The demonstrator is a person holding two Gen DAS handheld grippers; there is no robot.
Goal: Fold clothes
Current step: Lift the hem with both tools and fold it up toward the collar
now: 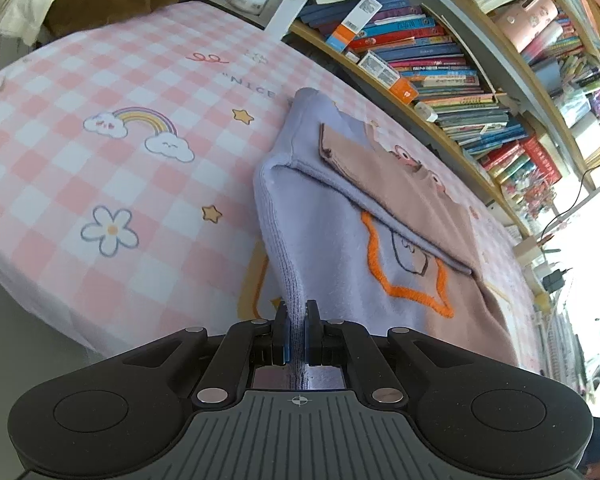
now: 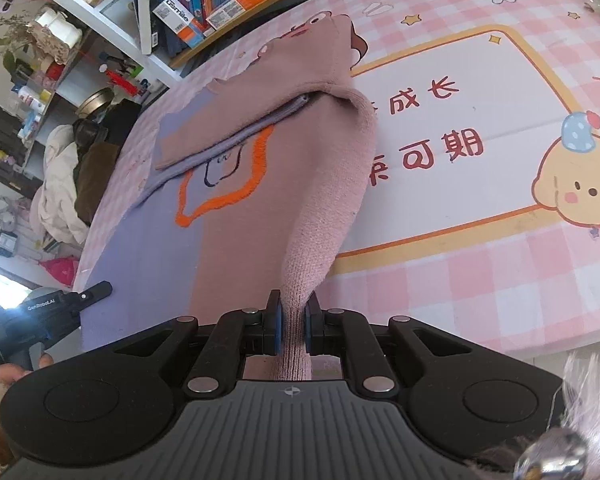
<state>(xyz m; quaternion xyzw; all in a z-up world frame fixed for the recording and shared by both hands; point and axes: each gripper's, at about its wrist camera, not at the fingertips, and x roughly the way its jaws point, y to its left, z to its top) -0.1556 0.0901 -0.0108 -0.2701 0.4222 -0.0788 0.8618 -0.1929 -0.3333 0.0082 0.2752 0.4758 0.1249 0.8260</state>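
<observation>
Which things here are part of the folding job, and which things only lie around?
Part of the job:
- sweater, half lilac, half pink
- left gripper, shut on its lilac edge
- right gripper, shut on its pink edge
- checked bed sheet under it

Only lying around:
- books on the shelf
- heap of clothes

Pink checked bed (image 1: 100, 80), crammed bookshelves (image 1: 460, 80) alongside, bright daylight.
</observation>
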